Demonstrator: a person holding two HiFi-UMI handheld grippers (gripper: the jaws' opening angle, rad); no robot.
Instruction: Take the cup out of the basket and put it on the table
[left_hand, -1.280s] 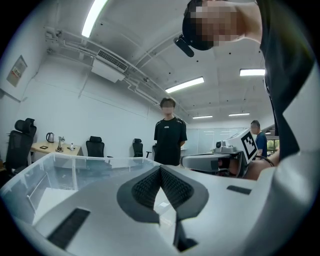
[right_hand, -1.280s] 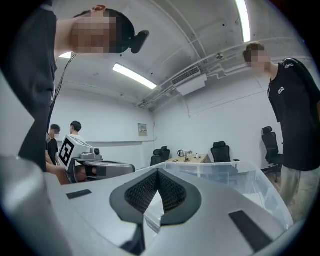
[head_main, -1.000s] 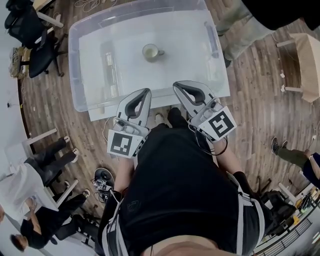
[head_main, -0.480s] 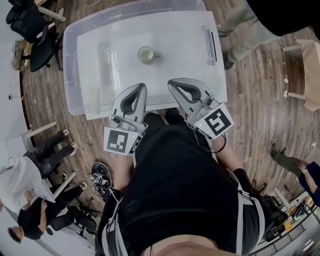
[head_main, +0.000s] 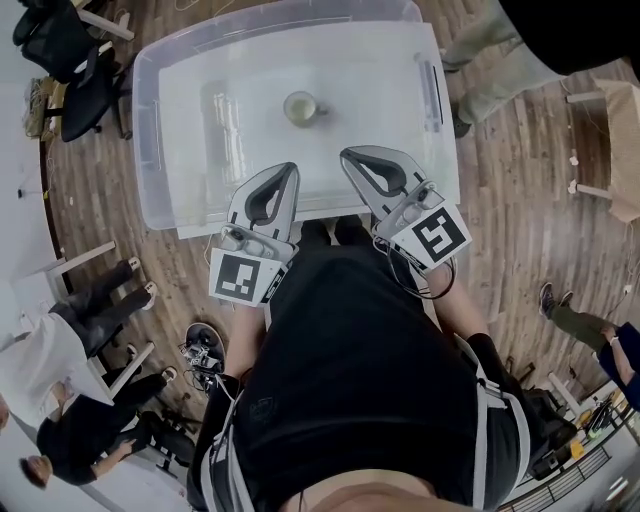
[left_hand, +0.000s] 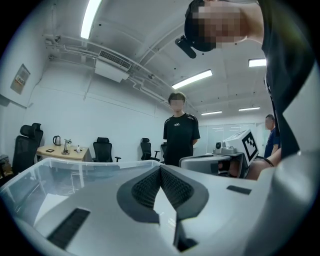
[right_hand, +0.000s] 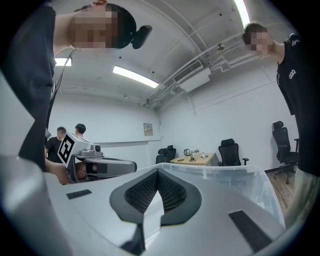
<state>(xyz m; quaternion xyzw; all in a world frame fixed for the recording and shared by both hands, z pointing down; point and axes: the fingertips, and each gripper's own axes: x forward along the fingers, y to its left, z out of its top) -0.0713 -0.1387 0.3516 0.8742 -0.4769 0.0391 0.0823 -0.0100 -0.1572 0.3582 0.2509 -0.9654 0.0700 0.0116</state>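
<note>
Clear plastic basket (head_main: 150, 130): a large see-through tub with a pale bottom, standing on the wooden floor (head_main: 510, 210) right in front of the person who holds the grippers.
Cup (head_main: 302, 107): a small pale cup, upright on the bottom of the basket, a little beyond the middle, its handle to the right; nothing touches it.
Left gripper (left_hand: 160, 170): jaws together, the ribbed dark pads meet at the tips with nothing between them; it hangs over the near rim of the basket, well apart from the cup.
Right gripper (right_hand: 157, 173): jaws likewise closed tip to tip and empty; it is held just beside the left gripper, over the same near rim, pointing toward the far side.
Marker cubes (head_main: 245, 278): one on the rear of each gripper, close to the person's body in the head view.
Bystander (left_hand: 181, 134): a person in a black T-shirt stands beyond the far wall of the basket, seen in the left gripper view.
Office chairs (head_main: 60, 60): black, at the upper left of the head view.
Desk (left_hand: 57, 150): light wood, against the far wall, with a kettle on it.
</note>
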